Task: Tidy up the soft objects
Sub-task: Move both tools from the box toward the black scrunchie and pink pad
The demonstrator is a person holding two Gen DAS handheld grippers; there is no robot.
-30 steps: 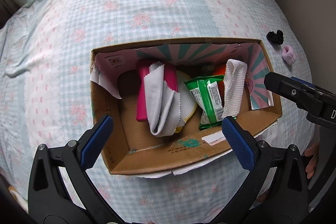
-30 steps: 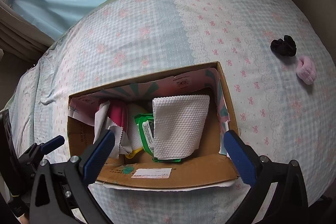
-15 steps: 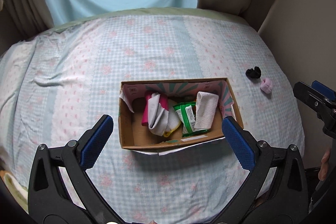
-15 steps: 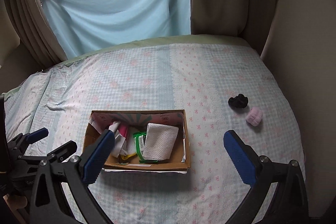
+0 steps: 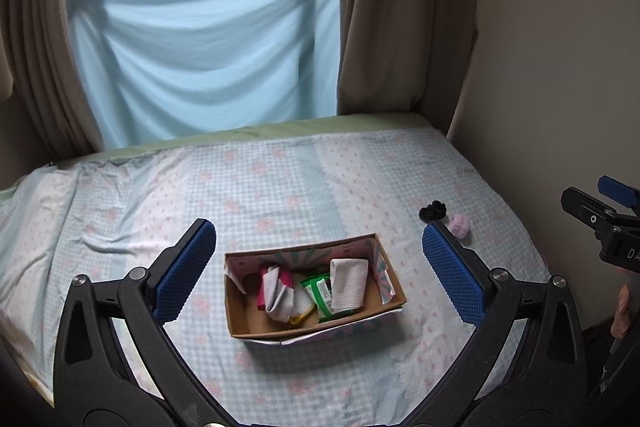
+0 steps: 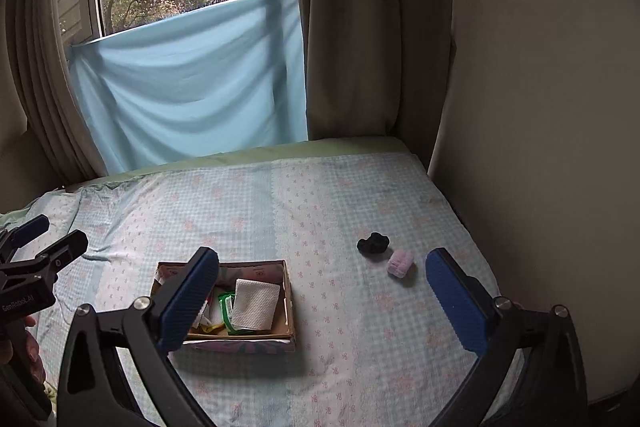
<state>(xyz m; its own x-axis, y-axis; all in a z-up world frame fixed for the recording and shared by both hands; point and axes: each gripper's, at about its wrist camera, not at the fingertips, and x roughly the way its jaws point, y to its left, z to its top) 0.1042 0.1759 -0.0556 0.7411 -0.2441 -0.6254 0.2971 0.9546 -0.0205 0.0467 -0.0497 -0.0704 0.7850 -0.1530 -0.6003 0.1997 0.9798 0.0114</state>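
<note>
A cardboard box (image 5: 394, 303) (image 6: 289, 301) sits on the bed. Inside lie a white textured cloth (image 5: 349, 283) (image 6: 257, 303), a grey cloth over something pink (image 5: 275, 293), and a green packet (image 5: 322, 295) (image 6: 227, 309). A black scrunchie (image 5: 433, 209) (image 6: 373, 243) and a pink scrunchie (image 5: 459, 225) (image 6: 400, 264) rest on the sheet to the box's right. My left gripper (image 5: 318, 273) hovers well back from the box, open and empty. My right gripper (image 6: 322, 301) is also open and empty, its left finger overlapping the box's left end in its view.
The bed (image 5: 280, 179) wears a pale blue checked sheet with pink flowers. A wall (image 6: 540, 107) runs along its right side. Beige curtains (image 6: 348, 27) and a light blue cloth (image 5: 208, 55) hang before the window at the far end. A hand (image 5: 622, 311) shows at the right edge.
Both grippers have pulled far back and up from the box; it now looks small, and the window, curtains and wall have come into view. Both stayed open.
</note>
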